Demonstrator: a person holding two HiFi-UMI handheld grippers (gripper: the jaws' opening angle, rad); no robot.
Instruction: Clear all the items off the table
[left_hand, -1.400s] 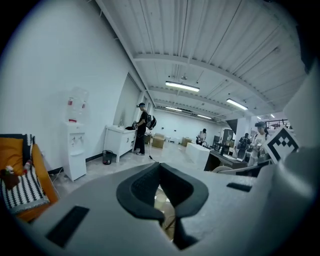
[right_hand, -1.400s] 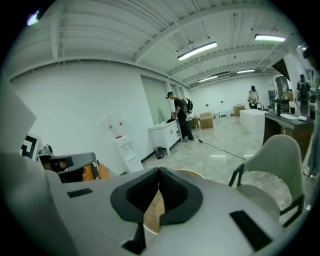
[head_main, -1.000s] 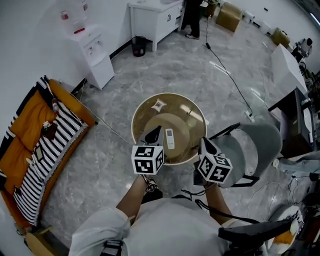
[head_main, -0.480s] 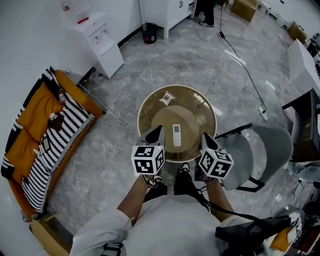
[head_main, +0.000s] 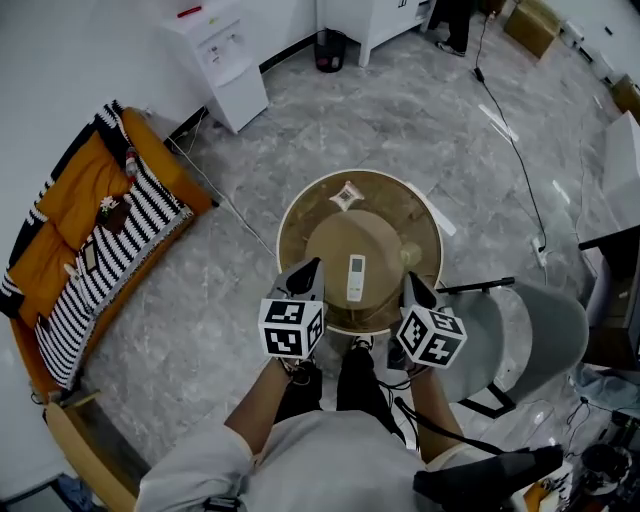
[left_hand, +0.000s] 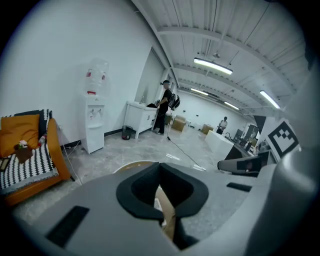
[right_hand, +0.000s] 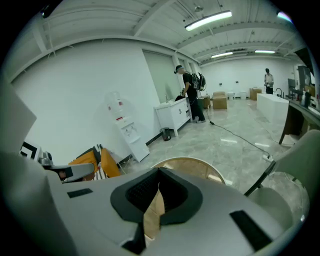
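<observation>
A white remote control (head_main: 355, 277) lies in the middle of the round brown table (head_main: 300, 205). A small white square packet (head_main: 346, 195) sits near the table's far rim. A small pale round object (head_main: 408, 255) rests to the right of the remote. My left gripper (head_main: 308, 268) hovers over the near left rim, shut and empty. My right gripper (head_main: 410, 280) is over the near right rim, with its jaws together and nothing in them. In the left gripper view the left gripper (left_hand: 160, 167) shows closed pads, and so does the right gripper (right_hand: 159, 172) in its own view.
A grey chair (head_main: 540, 330) stands close to the table's right. An orange sofa with a striped blanket (head_main: 90, 230) lies at the left, a white water dispenser (head_main: 225, 50) behind it. A cable (head_main: 520, 170) runs across the floor. A person (right_hand: 190, 95) stands by a far counter.
The view has slid so the table sits lower and more centred between the grippers. Both grippers stay shut at the near rim. The items on the table have not moved.
</observation>
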